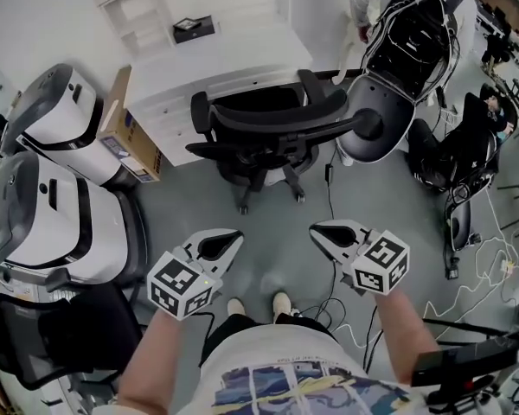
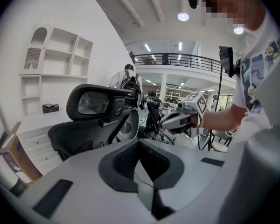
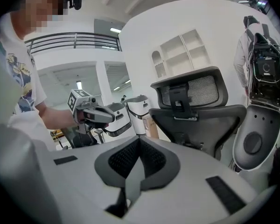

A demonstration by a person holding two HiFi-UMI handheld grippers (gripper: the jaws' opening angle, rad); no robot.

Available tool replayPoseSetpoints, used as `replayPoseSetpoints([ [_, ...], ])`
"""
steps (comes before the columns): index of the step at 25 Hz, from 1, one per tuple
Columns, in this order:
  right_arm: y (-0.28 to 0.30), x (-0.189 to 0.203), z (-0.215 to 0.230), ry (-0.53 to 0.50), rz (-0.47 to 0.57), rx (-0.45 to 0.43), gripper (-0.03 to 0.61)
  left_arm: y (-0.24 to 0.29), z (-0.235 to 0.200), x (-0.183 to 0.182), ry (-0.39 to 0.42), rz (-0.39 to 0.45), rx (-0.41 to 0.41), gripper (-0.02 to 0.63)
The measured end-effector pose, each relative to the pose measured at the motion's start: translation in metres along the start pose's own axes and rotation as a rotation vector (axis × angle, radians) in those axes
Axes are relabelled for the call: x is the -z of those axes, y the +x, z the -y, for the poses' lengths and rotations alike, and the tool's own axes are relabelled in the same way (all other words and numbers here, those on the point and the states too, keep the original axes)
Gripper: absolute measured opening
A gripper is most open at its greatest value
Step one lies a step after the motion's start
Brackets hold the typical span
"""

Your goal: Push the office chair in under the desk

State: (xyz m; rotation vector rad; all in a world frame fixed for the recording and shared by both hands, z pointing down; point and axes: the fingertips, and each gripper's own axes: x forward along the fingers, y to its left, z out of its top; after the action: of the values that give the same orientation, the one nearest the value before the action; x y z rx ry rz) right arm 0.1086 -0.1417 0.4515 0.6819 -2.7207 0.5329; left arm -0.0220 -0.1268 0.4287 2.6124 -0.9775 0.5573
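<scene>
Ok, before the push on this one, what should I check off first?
1. Jaws of the left gripper shut, empty: ok.
2. Jaws of the right gripper shut, empty: ok.
3. Black mesh office chair has its backrest toward the grippers, neither touching it: ok.
4. Room under the white desk behind the chair: cannot tell, the chair hides it.
5. Black cable on the grey floor right of the chair's base, may catch a wheel: not ok.

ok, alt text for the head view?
Top-down: the left gripper and right gripper, both shut and empty, are held short of a black chair whose back faces them. The chair stands at a white desk. White machines stand at left, and cables lie at right.
</scene>
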Motion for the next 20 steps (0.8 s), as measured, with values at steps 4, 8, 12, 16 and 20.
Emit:
replayPoseSetpoints([
  [4, 0.000, -0.011, -0.018, 0.006, 0.013, 0.000, 0.025, -0.011, 0.021, -0.005, -0.001, 0.028, 0.030, 0.012],
  [8, 0.000, -0.013, -0.042, 0.006, 0.010, -0.006, 0.025, -0.026, 0.041, 0.003, -0.021, 0.038, 0.068, 0.012],
  [12, 0.009, -0.010, -0.067, 0.012, -0.009, 0.000, 0.025, -0.050, 0.045, 0.017, -0.041, 0.029, 0.085, 0.012],
  [16, 0.017, -0.002, -0.090, 0.041, -0.016, 0.020, 0.025, -0.074, 0.048, 0.030, -0.040, 0.022, 0.096, 0.012],
  [20, 0.028, 0.006, -0.120, 0.035, -0.034, 0.029, 0.025, -0.100, 0.048, 0.042, -0.034, 0.023, 0.102, 0.012],
])
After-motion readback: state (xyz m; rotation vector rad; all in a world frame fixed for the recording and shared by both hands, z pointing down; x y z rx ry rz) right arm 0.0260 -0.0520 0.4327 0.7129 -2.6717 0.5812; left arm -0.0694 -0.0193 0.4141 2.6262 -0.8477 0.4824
